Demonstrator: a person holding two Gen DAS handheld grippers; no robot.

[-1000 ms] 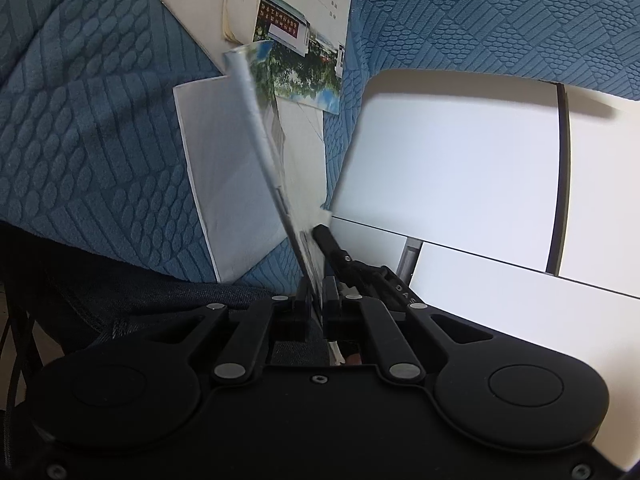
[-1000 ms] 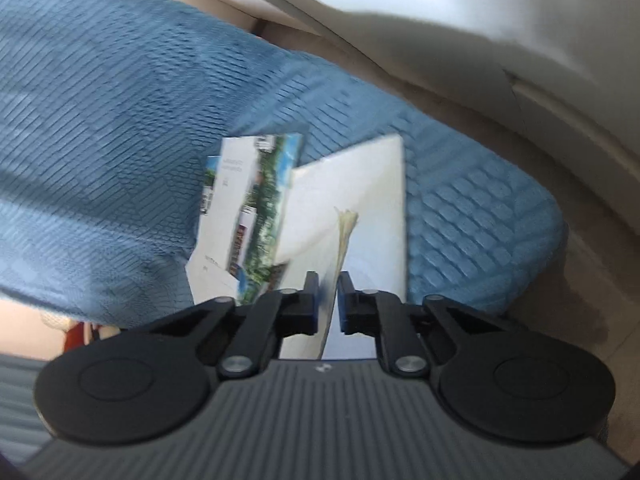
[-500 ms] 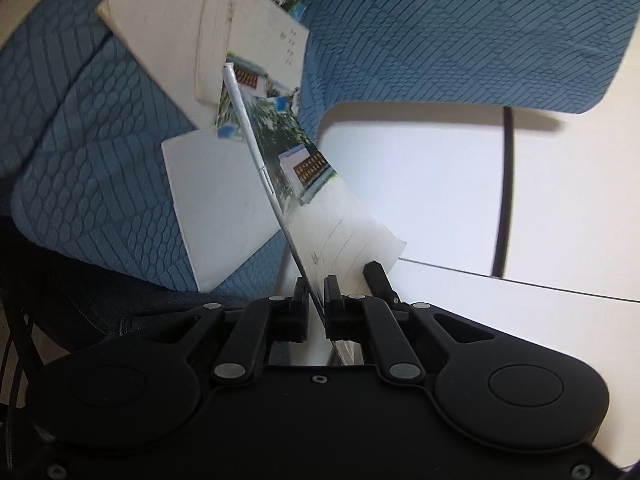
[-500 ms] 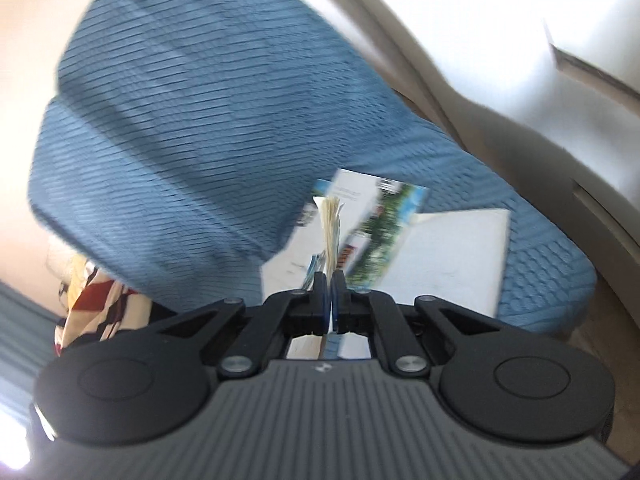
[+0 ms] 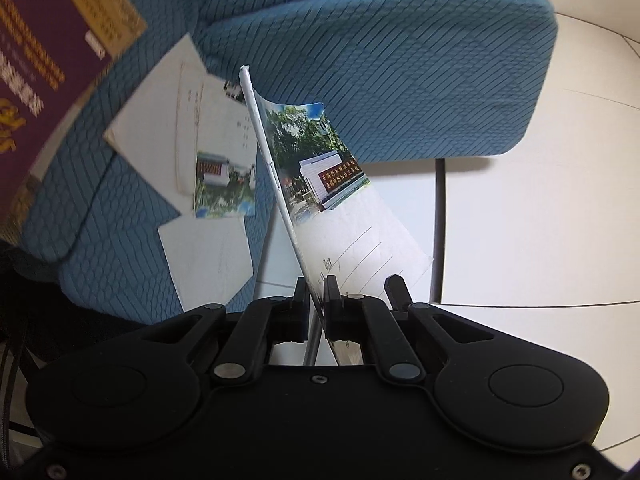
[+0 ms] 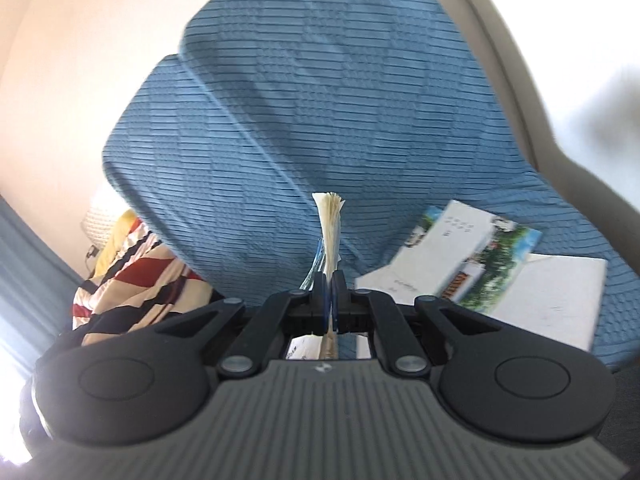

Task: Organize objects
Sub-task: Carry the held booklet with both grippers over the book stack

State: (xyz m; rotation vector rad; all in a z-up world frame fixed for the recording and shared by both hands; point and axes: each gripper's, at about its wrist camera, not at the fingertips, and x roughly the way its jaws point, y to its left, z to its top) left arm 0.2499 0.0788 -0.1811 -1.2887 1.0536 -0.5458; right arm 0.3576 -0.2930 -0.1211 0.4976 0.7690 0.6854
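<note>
pinching a photo booklet (image 5: 320, 184) edge-on at centre frame, the left gripper (image 5: 316, 300) gripped it; the right gripper (image 6: 329, 292) clamped a paper sheaf (image 6: 330, 232), fanning upward at centre.

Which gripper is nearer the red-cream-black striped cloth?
Right, probably: right gripper, shut on a yellowed book, sits just right of the striped cloth; left gripper, gripping a photo booklet, sees none.

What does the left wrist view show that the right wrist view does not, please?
Left wrist only: the left gripper shut on a photo booklet, a purple book at upper left, and white floor tiles. Right wrist only: the right gripper shut on a book seen edge-on, and striped cloth. Both: the blue cushion with loose booklets lying on it.
</note>
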